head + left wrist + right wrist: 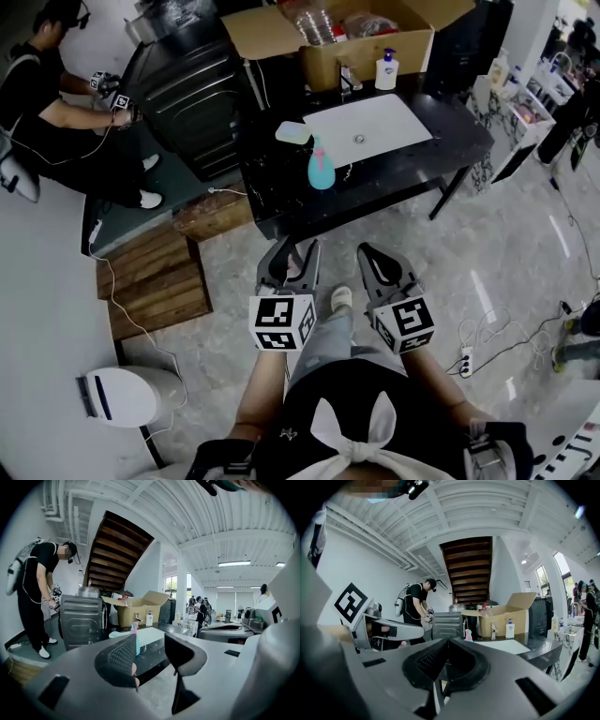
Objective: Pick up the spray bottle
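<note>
**Well short of the bench: one gripper open, one closed**

Head view: the spray bottle (321, 167) stands upright near the front edge of the dark bench (394, 183), just left of the white sink (366, 127). That puts it within reach from the near side, with nothing in front of it. The left gripper (296, 246) and right gripper (368, 249) hang over bare floor, well apart from the bench. The wooden pallet (155, 281) lies off to the left and the cables (487, 328) to the right, so the straight path looks free.

Left gripper view: the jaws stand partly apart with nothing between them. The bottle (135, 627) shows far beyond, just over the left pad, so this gripper is probably the one meant to take it.

Right gripper view: the jaws (447, 641) are pressed together and empty. The bottle (468, 633) shows just above them, far off.
</note>
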